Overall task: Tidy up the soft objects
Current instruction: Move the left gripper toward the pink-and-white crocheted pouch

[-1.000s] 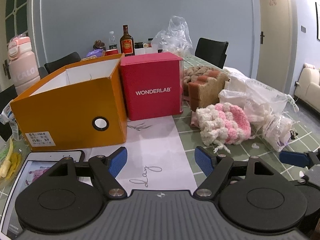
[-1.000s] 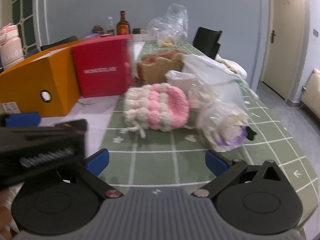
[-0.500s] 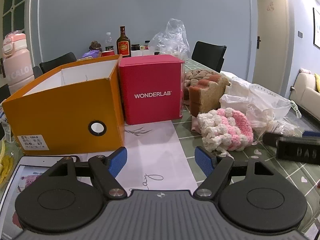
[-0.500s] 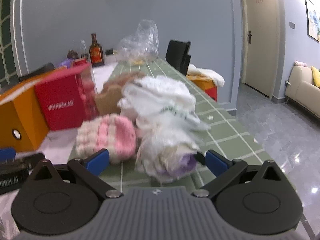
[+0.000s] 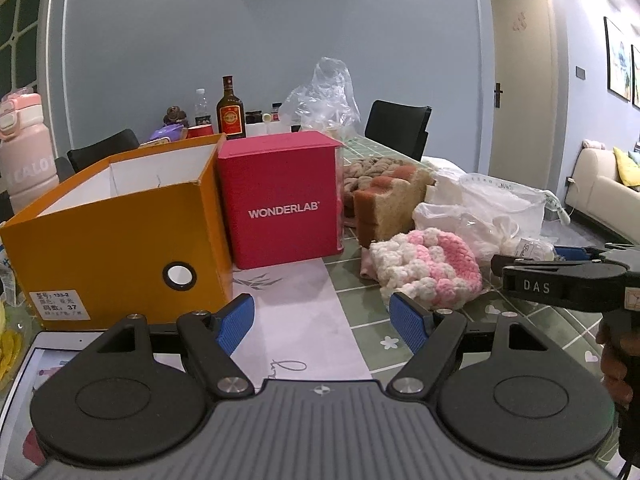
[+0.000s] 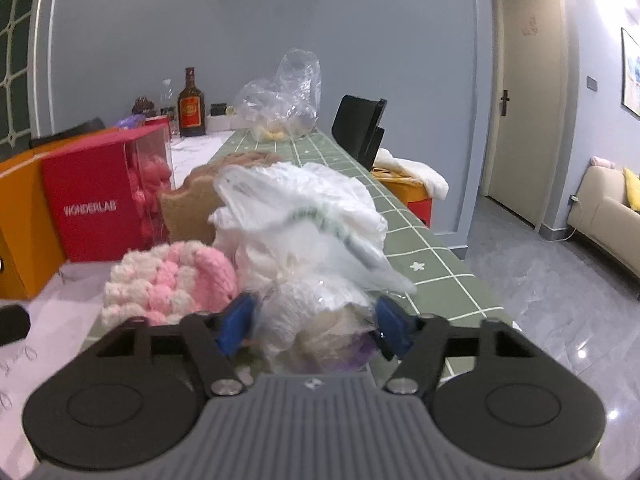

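Note:
A pink and white knitted hat (image 5: 430, 270) (image 6: 170, 286) lies on the green checked table. To its right is a clear plastic bag of cream and purple yarn (image 6: 320, 320) (image 5: 532, 248), under bigger white bags (image 6: 304, 216). My right gripper (image 6: 316, 324) has its blue pads on both sides of the yarn bag, touching it; it also shows in the left wrist view (image 5: 576, 276). My left gripper (image 5: 322, 322) is open and empty, low over a white sheet, in front of an open orange box (image 5: 116, 236).
A red WONDERLAB box (image 5: 286, 204) stands beside the orange box. Brown and tan knitted pieces (image 5: 390, 200) lie behind the hat. A tablet (image 5: 36, 364) lies at the left front. Bottles and a plastic bag (image 5: 324, 100) stand far back. The table edge (image 6: 472, 280) runs right.
My right gripper has moved forward onto the yarn bag and its jaws have narrowed around it. The left gripper has held still, open.

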Action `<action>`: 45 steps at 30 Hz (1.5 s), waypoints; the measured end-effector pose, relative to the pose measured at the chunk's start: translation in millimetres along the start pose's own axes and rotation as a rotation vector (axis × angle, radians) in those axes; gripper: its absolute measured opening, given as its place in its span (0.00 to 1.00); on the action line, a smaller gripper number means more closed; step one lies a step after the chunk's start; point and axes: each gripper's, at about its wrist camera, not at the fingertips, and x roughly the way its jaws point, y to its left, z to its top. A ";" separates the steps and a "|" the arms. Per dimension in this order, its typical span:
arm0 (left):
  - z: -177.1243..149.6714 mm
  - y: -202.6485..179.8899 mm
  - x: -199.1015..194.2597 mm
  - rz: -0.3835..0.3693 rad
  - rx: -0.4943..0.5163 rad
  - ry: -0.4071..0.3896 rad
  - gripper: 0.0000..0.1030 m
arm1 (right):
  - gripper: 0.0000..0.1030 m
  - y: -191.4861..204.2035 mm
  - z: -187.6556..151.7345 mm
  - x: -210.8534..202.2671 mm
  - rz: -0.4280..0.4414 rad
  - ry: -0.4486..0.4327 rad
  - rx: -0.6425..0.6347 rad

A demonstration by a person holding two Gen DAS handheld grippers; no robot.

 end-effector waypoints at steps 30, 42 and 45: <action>3.8 -36.3 21.2 -0.099 0.095 -0.064 0.88 | 0.82 -46.4 -26.8 -66.6 0.020 0.003 -0.048; 15.5 -65.0 43.6 -0.108 0.202 -0.038 0.91 | 0.58 -48.1 -29.7 -45.8 0.054 0.026 -0.040; 19.4 -71.9 50.5 -0.129 0.200 -0.014 0.92 | 0.55 -49.7 -29.6 -48.7 0.062 0.024 -0.042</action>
